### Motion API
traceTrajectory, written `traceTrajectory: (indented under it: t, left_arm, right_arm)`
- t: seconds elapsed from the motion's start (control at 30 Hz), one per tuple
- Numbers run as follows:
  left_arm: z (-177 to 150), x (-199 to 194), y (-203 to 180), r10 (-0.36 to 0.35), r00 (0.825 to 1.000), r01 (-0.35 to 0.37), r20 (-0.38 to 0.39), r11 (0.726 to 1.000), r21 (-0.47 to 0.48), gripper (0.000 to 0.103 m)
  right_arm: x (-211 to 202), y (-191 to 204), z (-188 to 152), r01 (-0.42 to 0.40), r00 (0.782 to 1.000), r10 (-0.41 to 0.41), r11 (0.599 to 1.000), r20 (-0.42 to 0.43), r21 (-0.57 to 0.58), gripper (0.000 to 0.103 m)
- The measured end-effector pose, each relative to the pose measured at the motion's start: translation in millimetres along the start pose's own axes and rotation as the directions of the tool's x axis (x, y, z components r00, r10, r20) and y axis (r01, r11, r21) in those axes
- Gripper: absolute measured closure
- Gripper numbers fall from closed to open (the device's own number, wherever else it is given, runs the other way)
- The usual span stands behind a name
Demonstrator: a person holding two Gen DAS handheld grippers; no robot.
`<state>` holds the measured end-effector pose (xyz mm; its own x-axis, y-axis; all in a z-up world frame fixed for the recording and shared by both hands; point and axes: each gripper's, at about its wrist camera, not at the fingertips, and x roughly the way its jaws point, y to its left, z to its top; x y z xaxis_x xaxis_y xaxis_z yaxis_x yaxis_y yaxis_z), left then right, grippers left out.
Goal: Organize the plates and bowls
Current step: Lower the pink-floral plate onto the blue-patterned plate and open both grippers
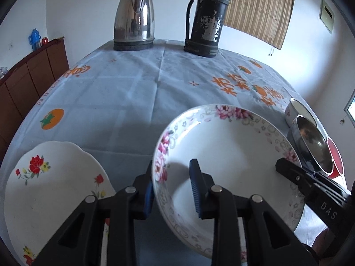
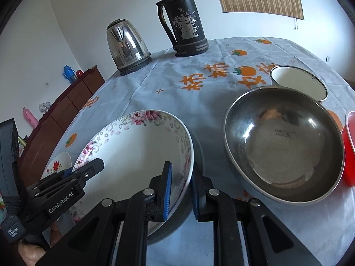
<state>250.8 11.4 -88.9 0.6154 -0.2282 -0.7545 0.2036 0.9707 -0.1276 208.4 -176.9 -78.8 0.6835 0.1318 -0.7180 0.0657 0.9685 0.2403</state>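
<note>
A wide white ceramic plate rimmed with pink flowers and grey scrollwork [image 1: 228,155] hangs tilted just above the desk [image 1: 124,93], which is covered by a pale blue cloth printed with orange fruit and orange characters. Both grippers hold this plate by opposite edges. The left gripper [image 1: 172,190] pinches the plate's left rim, one blue pad under the edge and the other pressed on the white inner face. The right gripper [image 2: 180,189] pinches the right rim in the same way, its blue pads close together with the thin edge between them. In the right wrist view the left gripper [image 2: 88,170] shows at the plate's far left side, and part of a hand [image 2: 31,252] grips its handle at the lower left.

On the near left of the desk lies a white scalloped plate with red flowers [image 1: 51,190], apart from the held plate. To the right sits a large round stainless steel bowl [image 2: 284,146], with a smaller white enamel bowl [image 2: 297,82] just behind it and a red plastic bowl [image 2: 349,150] at its right edge. At the far end stand a shiny steel electric kettle [image 1: 134,20] and, beside it, a tall black flask with worn paint [image 1: 207,20]. A brown wooden cabinet [image 1: 28,82] lines the left wall.
</note>
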Motion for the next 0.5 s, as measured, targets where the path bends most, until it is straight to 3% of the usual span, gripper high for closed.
traceTrajectory:
  t: [0.1,0.23,0.33,0.5]
  left_arm:
    - [-1,-2,-2,0.021,1.0,-0.022,0.015,1.0,0.016,0.075]
    - [0,-11,-12,0.142,0.984,-0.152,0.105,0.984,0.097,0.067]
    - [2,-9,-6,0.119,0.989,-0.126,0.089,0.989,0.072,0.066]
    - [4,-6,2,0.144,0.986,-0.149,0.087,0.987,0.054,0.066]
  right_arm:
    - [-1,1,-2,0.003,1.0,-0.003,1.0,0.018,-0.002,0.085]
    - [-2,-3,-4,-0.027,0.999,0.027,0.999,0.032,0.025,0.082]
    - [-3,-2,-3,-0.031,0.999,0.03,0.999,0.029,0.027,0.081]
    - [-7,-2,-6,-0.024,0.999,0.023,1.0,0.044,0.019,0.08]
